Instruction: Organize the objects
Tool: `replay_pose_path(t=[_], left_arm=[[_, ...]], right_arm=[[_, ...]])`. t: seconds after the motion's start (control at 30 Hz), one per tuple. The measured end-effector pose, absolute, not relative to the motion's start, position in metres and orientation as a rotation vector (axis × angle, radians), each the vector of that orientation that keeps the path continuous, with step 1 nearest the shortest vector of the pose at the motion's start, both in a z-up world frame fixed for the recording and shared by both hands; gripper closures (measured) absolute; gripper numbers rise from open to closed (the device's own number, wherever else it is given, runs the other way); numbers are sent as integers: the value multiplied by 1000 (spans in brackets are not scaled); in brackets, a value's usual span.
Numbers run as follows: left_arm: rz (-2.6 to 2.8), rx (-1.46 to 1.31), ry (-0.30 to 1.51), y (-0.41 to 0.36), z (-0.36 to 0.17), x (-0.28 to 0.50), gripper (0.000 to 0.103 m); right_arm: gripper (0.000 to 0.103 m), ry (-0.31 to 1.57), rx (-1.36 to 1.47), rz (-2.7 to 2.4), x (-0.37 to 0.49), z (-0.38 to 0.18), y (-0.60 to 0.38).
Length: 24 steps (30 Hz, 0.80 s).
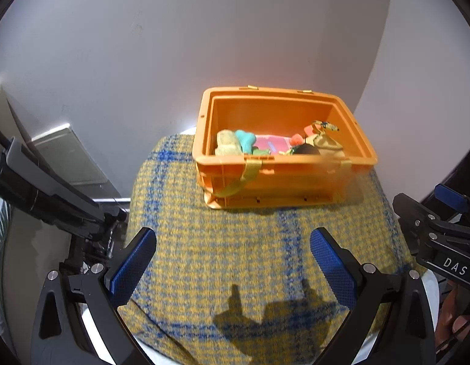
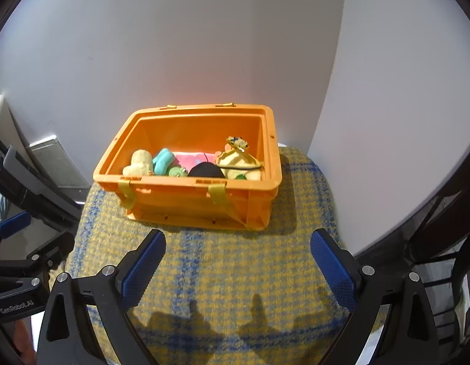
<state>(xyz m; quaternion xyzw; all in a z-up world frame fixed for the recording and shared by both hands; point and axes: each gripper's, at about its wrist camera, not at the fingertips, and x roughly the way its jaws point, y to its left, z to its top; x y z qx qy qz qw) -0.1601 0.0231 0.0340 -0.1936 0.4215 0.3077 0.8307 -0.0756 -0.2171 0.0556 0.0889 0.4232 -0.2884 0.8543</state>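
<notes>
An open orange plastic box (image 1: 280, 179) stands at the far end of a yellow and blue checked cloth (image 1: 235, 258), against the wall. It holds several soft toys: a beige one (image 1: 227, 146), a teal bone (image 1: 245, 141), something pink (image 1: 271, 144), a black item (image 1: 306, 150) and a yellow pouch (image 1: 324, 146). The box (image 2: 198, 200) and toys also show in the right wrist view. My left gripper (image 1: 233, 261) is open and empty, above the cloth, short of the box. My right gripper (image 2: 238, 264) is open and empty too, likewise short of the box.
The cloth (image 2: 235, 273) covers a small round white table. A grey flat panel (image 1: 67, 158) leans on the wall at left. Black tripod-like gear (image 1: 52, 200) stands left of the table. The right gripper's body (image 1: 442, 237) shows at the left view's right edge.
</notes>
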Motion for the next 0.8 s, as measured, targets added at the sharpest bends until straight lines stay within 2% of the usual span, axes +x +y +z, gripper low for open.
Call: replay_pose_path(t=[0.8], left_arm=[[620,-438,956,-38,23,-226,0]], right_arm=[[7,949,195,-595,-142,45,-162]])
